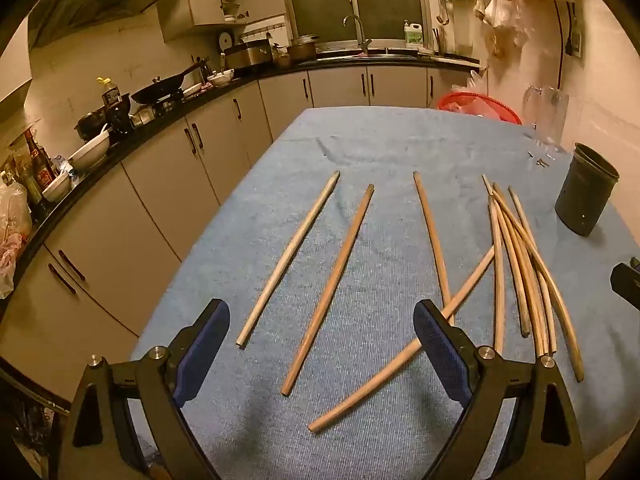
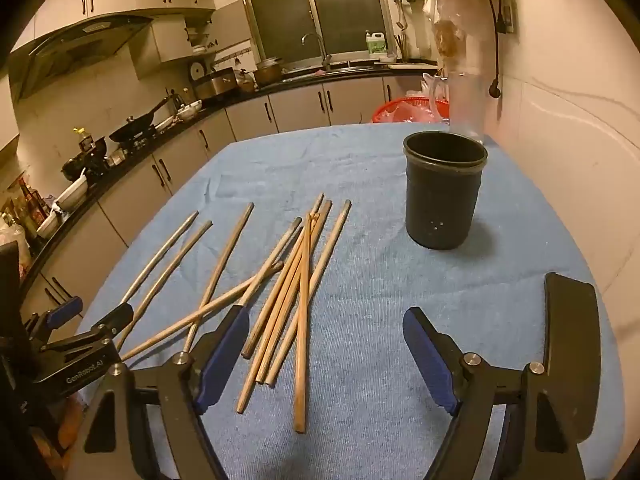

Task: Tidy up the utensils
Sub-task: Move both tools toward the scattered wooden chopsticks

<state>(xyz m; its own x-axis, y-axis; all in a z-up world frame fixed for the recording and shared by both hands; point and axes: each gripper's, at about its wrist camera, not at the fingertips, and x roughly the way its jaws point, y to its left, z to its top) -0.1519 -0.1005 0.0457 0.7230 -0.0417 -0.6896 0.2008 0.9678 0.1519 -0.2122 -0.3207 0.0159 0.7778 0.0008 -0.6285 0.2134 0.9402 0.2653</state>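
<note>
Several wooden chopsticks lie on a blue cloth (image 1: 380, 144). In the left wrist view three lie apart on the left (image 1: 332, 280), one lies crossed (image 1: 404, 356), and a bundle (image 1: 520, 264) lies at the right. In the right wrist view the bundle (image 2: 296, 292) lies ahead of the left finger. A black cup (image 2: 444, 192) stands upright to the right, also seen in the left wrist view (image 1: 588, 192). My left gripper (image 1: 320, 340) is open and empty above the near chopsticks. My right gripper (image 2: 326, 344) is open and empty, near the bundle's near ends. The left gripper also shows in the right wrist view (image 2: 92, 320).
A clear glass jug (image 2: 464, 100) and a red basket (image 2: 400, 112) stand at the table's far right edge. A wall (image 2: 560, 160) runs along the right side. Kitchen counters (image 1: 160, 120) with pans and bowls lie left of the table.
</note>
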